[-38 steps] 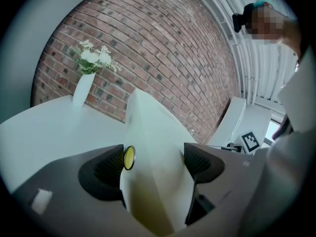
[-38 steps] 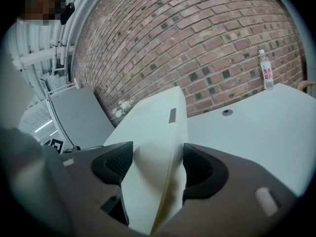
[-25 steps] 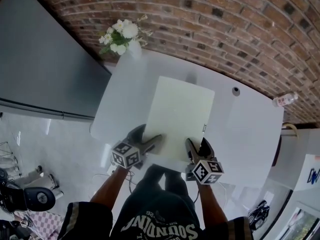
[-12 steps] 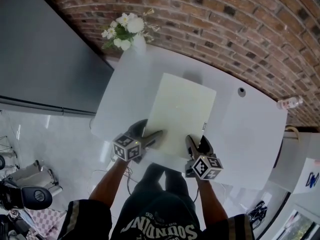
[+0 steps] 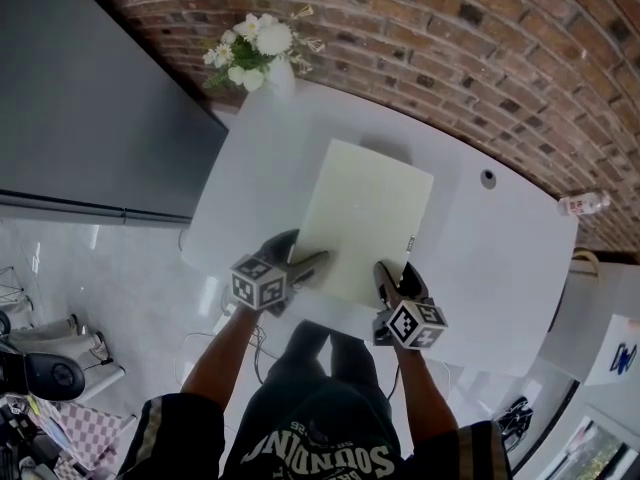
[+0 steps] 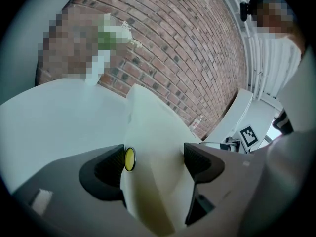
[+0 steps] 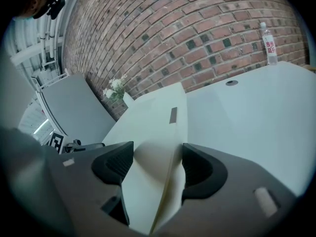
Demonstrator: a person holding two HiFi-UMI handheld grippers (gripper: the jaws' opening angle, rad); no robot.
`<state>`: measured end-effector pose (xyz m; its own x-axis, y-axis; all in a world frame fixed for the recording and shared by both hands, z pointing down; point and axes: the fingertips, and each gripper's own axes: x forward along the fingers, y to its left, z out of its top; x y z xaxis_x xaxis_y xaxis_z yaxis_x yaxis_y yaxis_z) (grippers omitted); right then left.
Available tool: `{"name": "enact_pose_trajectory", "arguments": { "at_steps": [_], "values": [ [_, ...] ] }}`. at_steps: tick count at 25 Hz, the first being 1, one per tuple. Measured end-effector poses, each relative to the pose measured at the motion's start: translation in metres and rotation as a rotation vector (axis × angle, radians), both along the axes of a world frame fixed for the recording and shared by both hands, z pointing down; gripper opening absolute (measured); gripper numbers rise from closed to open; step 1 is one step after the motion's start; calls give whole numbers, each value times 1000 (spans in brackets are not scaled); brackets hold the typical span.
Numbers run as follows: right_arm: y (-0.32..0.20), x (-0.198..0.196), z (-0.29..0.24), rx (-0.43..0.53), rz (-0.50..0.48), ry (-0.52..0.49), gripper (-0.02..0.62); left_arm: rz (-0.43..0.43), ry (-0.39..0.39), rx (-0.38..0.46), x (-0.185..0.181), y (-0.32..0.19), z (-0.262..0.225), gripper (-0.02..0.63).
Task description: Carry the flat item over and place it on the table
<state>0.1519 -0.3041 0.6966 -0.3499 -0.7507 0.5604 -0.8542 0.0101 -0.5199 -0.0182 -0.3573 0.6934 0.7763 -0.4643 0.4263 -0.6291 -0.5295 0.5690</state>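
Seen from above, a person stands at the near edge of a white counter set against a brick wall. At far left, a vase of white flowers stands on the counter's back corner.

The left gripper is clamped on the near left corner of a pale mat. In the left gripper view the mat fills the gap between the jaws and bows upward where it is pinched.

The mat stretches away from the person over the middle of the counter. It casts a shadow at its far edge, so it seems to be still lifted or sloped. Whether that far edge touches the counter cannot be told.

The right gripper grips the near right corner. In the right gripper view the mat is creased between the jaws and pressed by both of them.

Further right are a small round hole in the counter and a water bottle at its far corner, well apart from the mat.

The carrying looks nearly done, since the mat is already over the counter. What seems left is to lay it flat and let both corners go.
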Motion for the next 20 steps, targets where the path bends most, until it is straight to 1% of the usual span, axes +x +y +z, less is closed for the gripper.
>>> {"name": "enact_pose_trajectory", "arguments": {
  "at_steps": [5, 12, 16, 20],
  "values": [
    [-1, 5, 10, -21, 12, 1, 300, 1, -2, -35, 6, -1, 12, 383],
    [-1, 8, 20, -52, 25, -4, 299, 3, -34, -72, 8, -1, 23, 383],
    [-2, 9, 25, -73, 35, -2, 298, -9, -47, -97, 7, -1, 31, 383],
    [0, 9, 30, -90, 31, 1, 298, 7, -30, -120, 10, 3, 42, 383]
  ]
}}
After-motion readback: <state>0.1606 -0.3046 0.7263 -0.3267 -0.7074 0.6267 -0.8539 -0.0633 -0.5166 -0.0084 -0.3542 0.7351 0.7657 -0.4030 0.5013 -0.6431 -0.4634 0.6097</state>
